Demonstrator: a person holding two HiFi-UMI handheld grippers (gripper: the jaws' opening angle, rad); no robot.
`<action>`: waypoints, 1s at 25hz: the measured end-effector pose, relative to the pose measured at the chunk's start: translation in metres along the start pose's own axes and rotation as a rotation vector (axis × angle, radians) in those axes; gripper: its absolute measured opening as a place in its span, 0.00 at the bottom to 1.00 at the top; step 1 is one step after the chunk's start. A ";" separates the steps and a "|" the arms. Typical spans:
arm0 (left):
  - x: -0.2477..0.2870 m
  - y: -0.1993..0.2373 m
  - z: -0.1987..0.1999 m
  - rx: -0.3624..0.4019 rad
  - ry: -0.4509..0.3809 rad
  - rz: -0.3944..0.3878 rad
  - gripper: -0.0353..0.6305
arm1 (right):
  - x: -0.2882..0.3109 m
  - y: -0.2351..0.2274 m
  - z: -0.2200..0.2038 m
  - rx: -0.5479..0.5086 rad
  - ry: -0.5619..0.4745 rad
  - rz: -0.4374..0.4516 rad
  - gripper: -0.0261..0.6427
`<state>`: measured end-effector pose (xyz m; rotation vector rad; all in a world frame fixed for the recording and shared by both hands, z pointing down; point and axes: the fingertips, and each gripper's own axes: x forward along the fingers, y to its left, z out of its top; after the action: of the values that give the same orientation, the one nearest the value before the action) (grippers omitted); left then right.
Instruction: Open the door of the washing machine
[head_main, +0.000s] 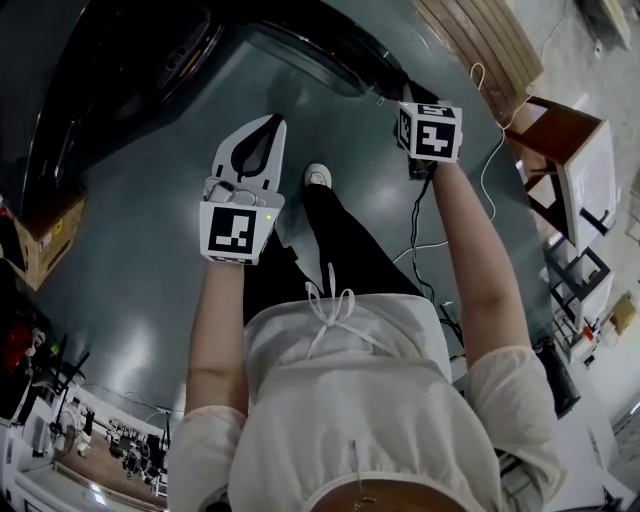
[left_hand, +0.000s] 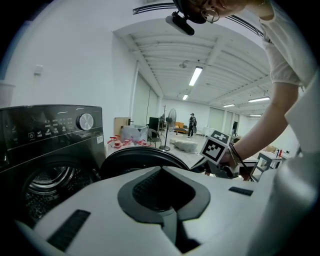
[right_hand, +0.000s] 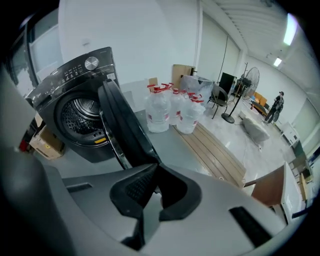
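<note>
Shut tight and empty, my right gripper (right_hand: 156, 166) with tips at the rim of the door (right_hand: 125, 127), contact unclear, door swung wide open from the dark washing machine (right_hand: 75, 112), my left gripper (left_hand: 161, 169) closed on nothing too, water jugs (right_hand: 170, 112) beyond

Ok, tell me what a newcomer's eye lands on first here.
The dark washing machine stands at the left of the right gripper view, its round door swung wide open. Beside it, big water bottles cluster by the wall. Up close, the right claw is shut near the door's edge.
</note>
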<state>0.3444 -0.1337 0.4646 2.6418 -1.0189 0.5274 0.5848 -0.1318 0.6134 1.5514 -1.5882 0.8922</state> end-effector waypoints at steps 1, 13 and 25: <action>-0.003 0.003 0.003 0.001 -0.017 0.011 0.09 | -0.003 0.004 0.001 0.000 -0.005 0.001 0.05; -0.105 0.060 0.031 -0.060 -0.043 0.217 0.09 | -0.072 0.147 0.075 -0.279 -0.236 0.236 0.05; -0.261 0.128 0.057 -0.077 -0.094 0.524 0.09 | -0.179 0.316 0.178 -0.528 -0.560 0.466 0.05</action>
<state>0.0910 -0.0927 0.3171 2.3376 -1.7366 0.4531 0.2636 -0.1887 0.3746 1.1088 -2.4108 0.2023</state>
